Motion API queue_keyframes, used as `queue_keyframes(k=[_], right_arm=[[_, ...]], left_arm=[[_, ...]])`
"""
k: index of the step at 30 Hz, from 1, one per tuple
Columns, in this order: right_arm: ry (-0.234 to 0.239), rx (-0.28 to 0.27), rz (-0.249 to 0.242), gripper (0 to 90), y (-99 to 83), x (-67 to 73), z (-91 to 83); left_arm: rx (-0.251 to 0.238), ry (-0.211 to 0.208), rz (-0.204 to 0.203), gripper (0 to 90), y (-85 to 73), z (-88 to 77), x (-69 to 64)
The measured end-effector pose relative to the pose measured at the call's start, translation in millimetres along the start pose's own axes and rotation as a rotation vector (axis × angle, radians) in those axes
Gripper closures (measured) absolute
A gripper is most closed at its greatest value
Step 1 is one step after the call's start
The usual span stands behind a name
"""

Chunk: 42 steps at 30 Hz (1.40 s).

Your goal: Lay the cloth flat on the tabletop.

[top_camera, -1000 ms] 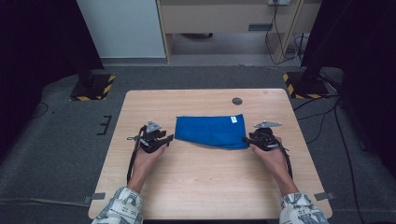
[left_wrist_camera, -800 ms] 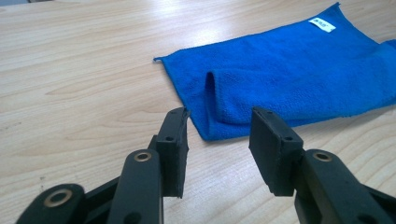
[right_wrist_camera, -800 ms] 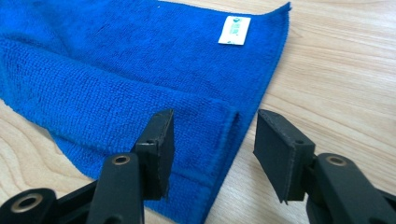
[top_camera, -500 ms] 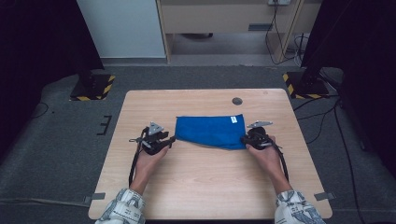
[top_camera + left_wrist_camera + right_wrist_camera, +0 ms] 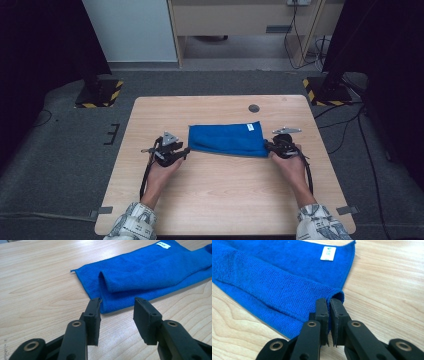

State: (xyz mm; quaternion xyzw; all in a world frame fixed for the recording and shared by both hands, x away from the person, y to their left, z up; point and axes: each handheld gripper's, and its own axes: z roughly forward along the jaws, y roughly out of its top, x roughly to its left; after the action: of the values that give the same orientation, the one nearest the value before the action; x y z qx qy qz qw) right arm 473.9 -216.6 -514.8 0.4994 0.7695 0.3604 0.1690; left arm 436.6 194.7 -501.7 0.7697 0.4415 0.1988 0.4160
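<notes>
A blue cloth (image 5: 227,139) lies folded lengthwise on the wooden table (image 5: 225,200), with a white label (image 5: 251,128) near its far right corner. My right gripper (image 5: 267,146) is at the cloth's near right corner. Its jaws have just been closing and are now shut on the folded cloth edge (image 5: 335,295), shown up close in the right gripper view (image 5: 329,301). My left gripper (image 5: 186,150) stands open just short of the cloth's near left corner (image 5: 110,307). Bare table shows between its fingertips (image 5: 117,303).
A small dark round disc (image 5: 254,108) sits in the table top behind the cloth. Bare wood lies in front of the cloth, between the person's forearms. Black stands with yellow-striped feet (image 5: 100,94) flank the table on the grey floor.
The right gripper's jaws have closed on the cloth's near right corner. Both hands have stayed almost where they were, and the left gripper is still open.
</notes>
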Motion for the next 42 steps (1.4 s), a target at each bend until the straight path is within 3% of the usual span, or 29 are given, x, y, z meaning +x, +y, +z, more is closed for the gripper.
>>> queue_keyframes(k=[6,9,14,24,29,31,38,42], right_arm=[[0.001,0.004,-0.012,86.3,-0.9,1.3,2.7],[-0.020,0.001,-0.005,86.4,-1.3,-2.6,3.3],[-0.001,0.009,0.013,86.3,-3.3,-6.8,4.6],[0.006,0.003,0.010,86.4,-2.6,-5.8,4.5],[0.016,-0.010,0.007,86.3,-1.4,-4.9,2.4],[0.015,-0.015,0.004,86.3,-1.1,-5.0,1.5],[0.014,-0.030,-0.003,86.1,0.1,-3.6,-1.3],[0.014,-0.034,-0.004,84.9,0.4,-2.5,-2.4]], left_arm=[[0.013,-0.011,0.028,54.7,1.2,11.0,2.0],[0.035,-0.038,0.014,52.1,4.9,25.0,8.2],[0.057,-0.069,0.005,48.2,7.1,42.6,14.1],[0.076,-0.101,0.041,48.6,14.2,65.4,5.5],[0.070,-0.116,0.034,56.2,18.5,72.0,3.2],[0.078,-0.105,0.037,60.0,19.7,73.1,2.6],[0.060,-0.126,0.012,85.5,25.8,69.1,1.1],[0.064,-0.145,-0.006,88.1,28.4,63.9,0.9]])
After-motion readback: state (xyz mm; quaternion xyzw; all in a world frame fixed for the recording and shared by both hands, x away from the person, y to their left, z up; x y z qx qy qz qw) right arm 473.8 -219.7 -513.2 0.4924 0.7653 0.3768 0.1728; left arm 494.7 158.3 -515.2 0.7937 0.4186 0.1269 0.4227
